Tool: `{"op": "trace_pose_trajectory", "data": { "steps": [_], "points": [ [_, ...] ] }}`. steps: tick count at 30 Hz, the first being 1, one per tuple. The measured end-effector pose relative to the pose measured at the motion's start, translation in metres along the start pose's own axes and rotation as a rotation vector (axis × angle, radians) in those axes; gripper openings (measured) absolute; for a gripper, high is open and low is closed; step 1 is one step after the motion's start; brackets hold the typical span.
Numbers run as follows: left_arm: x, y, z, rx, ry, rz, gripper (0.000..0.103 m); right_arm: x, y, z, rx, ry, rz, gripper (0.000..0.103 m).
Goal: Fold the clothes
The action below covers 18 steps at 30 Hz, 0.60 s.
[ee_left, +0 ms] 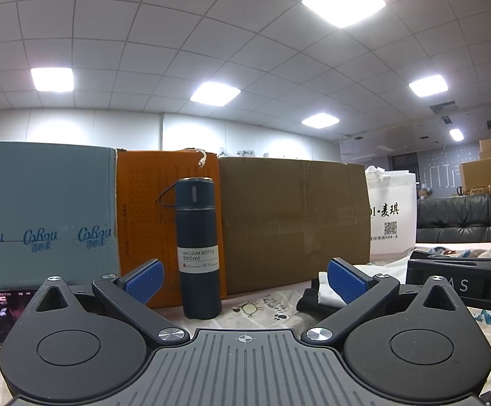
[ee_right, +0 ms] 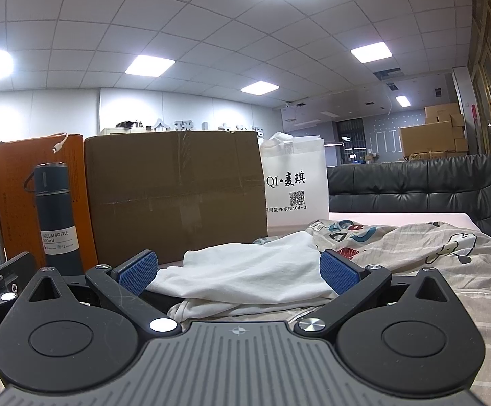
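On the printed bedsheet, white garment lies between wide right tongs; left tongs wide, empty.

A dark blue vacuum bottle stands before an orange carton, flanked by a brown cardboard box and a white tote bag.

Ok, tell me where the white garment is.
The white garment lies crumpled on the patterned sheet, right ahead of the open right gripper, in front of the brown box.
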<state>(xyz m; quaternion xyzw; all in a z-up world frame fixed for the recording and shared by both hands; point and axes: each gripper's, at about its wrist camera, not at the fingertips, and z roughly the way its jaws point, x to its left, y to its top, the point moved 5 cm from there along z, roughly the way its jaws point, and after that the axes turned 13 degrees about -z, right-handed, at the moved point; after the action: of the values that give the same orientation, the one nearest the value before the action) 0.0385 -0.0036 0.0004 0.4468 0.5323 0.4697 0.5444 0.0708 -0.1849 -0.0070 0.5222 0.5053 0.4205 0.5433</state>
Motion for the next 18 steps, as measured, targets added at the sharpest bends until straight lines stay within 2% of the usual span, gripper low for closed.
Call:
{"op": "trace_pose_trajectory", "data": {
  "steps": [18],
  "points": [
    [0.005,0.0031,-0.0031,-0.026,-0.009,-0.02,0.103,-0.0061,0.0017,-0.0075,-0.043,0.02,0.043,0.103]
  ]
}}
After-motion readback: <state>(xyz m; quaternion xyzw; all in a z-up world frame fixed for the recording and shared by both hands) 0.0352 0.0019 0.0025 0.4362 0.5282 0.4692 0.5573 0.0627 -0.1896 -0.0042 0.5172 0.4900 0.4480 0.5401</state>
